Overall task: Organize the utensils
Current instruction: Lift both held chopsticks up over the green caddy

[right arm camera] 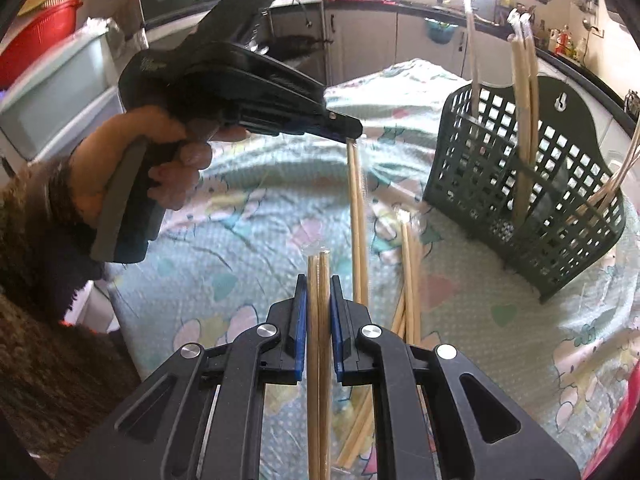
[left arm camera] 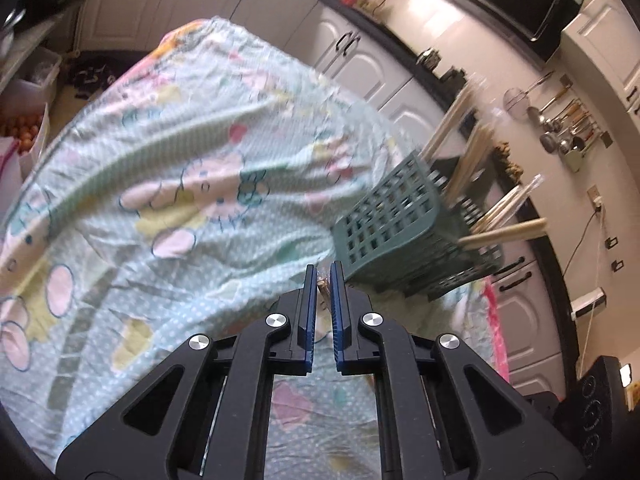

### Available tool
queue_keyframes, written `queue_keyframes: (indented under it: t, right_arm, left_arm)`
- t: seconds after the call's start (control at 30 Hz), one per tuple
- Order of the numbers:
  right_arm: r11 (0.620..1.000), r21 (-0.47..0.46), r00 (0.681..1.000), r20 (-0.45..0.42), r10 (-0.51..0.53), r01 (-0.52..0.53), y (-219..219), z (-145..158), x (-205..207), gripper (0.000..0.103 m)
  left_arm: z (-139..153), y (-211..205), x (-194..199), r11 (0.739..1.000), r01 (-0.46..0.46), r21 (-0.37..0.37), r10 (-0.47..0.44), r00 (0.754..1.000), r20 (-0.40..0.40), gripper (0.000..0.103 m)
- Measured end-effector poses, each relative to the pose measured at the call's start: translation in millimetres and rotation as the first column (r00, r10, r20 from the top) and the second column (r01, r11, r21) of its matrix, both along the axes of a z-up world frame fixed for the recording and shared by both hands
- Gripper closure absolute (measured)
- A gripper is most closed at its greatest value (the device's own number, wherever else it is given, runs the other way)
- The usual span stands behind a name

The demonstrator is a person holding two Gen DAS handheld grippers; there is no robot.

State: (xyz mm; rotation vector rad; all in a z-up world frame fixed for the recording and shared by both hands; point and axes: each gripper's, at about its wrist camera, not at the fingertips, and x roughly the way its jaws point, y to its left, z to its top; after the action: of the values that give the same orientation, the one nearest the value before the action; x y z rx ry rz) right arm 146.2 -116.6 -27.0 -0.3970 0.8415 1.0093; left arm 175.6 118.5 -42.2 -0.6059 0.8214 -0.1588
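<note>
My right gripper (right arm camera: 319, 285) is shut on a wrapped pair of wooden chopsticks (right arm camera: 319, 266) that stands upright between the blue pads. My left gripper (right arm camera: 351, 135), held in a hand (right arm camera: 160, 168), is shut on the top end of a second wrapped pair (right arm camera: 356, 208), which hangs down over the cloth. In the left wrist view, only that pair's end (left arm camera: 322, 286) shows between the nearly closed left gripper (left arm camera: 323, 276). A green lattice basket (right arm camera: 500, 160) (left arm camera: 384, 216) stands to the right with several chopstick pairs in its compartments.
Several loose chopstick pairs (right arm camera: 408, 280) lie on the pale patterned cloth (right arm camera: 240, 240) between my grippers and the basket. A fuzzy brown sleeve (right arm camera: 40, 280) fills the left edge. White kitchen cabinets (left arm camera: 360, 64) and a dark counter run behind the table.
</note>
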Motion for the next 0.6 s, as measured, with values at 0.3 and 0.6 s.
queue_keyframes:
  t: [0.3, 0.6]
  right_arm:
    - [0.995, 0.095, 0.999, 0.034, -0.030, 0.026, -4.6, 35.1, -7.5, 0.093]
    - [0.983, 0.172, 0.995, 0.068, -0.073, 0.060, -21.8, 66.5, -5.6, 0.093]
  left_arm:
    - [58.3, -11.1, -17.9, 0.999, 0.044, 0.009, -0.045, 0.988, 0.151, 0.101]
    - [101.1, -30.4, -29.7, 0.994, 0.102, 0.030, -0.106, 0.962, 0.251, 0.101]
